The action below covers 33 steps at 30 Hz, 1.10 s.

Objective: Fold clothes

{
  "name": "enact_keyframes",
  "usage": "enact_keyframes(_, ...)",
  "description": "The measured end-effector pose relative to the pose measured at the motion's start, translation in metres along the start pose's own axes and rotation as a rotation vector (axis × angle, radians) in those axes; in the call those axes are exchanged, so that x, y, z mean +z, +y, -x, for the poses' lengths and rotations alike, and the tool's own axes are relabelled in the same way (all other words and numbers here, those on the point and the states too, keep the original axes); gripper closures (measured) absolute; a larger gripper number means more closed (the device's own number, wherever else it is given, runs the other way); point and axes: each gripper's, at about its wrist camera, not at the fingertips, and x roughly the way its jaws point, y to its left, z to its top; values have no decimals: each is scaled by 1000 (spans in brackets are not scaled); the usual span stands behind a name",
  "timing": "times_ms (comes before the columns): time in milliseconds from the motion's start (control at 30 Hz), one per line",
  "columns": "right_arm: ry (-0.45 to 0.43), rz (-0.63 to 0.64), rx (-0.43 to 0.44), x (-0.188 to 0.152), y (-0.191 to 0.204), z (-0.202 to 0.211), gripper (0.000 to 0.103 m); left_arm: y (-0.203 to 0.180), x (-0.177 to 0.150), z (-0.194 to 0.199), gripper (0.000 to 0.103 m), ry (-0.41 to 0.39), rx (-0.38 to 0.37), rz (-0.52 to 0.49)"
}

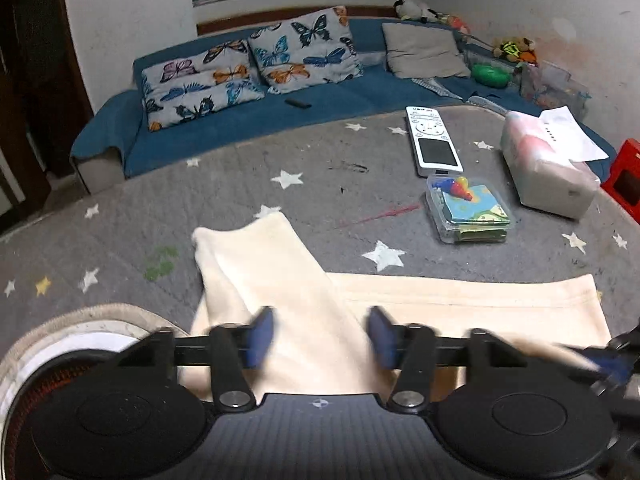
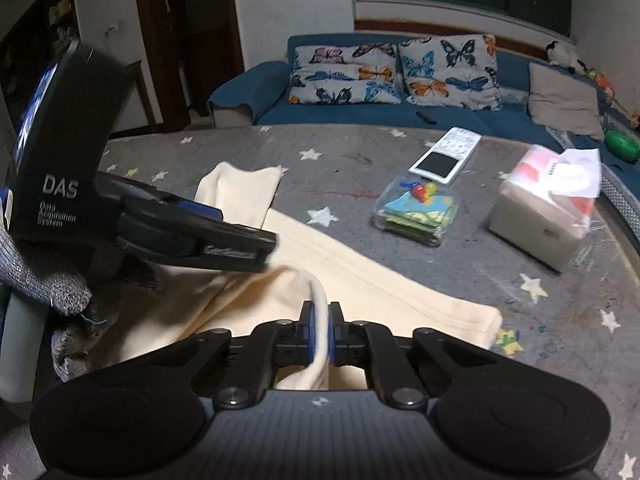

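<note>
**A:** Left wrist view: why's the left gripper (image 1: 320,338) just hanging there with its fingers spread wide?

**B:** It holds nothing. It's right over the cream garment (image 1: 304,300), which lies mostly flat on the star-print worktop (image 1: 120,208), one narrow part angled toward the sofa (image 1: 224,128). Probably lining up on the cloth.

**A:** And the right wrist view?

**B:** The right gripper (image 2: 320,338) has its fingers pinched on a rolled hem of that garment, lifting the near edge into a loose hump so it can swing over. Tissue box (image 2: 544,216) and remote (image 2: 444,156) sit well clear.
</note>
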Motion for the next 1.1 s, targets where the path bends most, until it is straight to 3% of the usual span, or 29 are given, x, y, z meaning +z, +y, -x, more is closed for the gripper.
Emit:
enact_keyframes(100,-31,-3,-9,-3,-2,13,100,8,-2,12,97,-24,0,8)
enact_keyframes(300,-105,-33,-34,-14,-6,58,100,26,-7,38,99,-75,2,30)
enact_keyframes(600,-218,-124,-135,-52,-31,152,101,80,-59,132,102,-187,18,160)
enact_keyframes(800,-179,-73,-93,-46,-29,151,96,116,-93,195,102,-261,29,246)
enact_keyframes(900,-154,-29,-56,-31,-20,129,92,113,-88,191,101,-251,21,239)
enact_keyframes(1033,-106,22,-31,-13,-4,91,86,103,-73,175,92,-221,6,213)
enact_keyframes(1067,-94,35,-25,-9,0,81,85,100,-69,170,83,-214,2,207)
enact_keyframes(1100,-80,49,-20,-6,3,73,84,96,-65,165,64,-207,0,198)
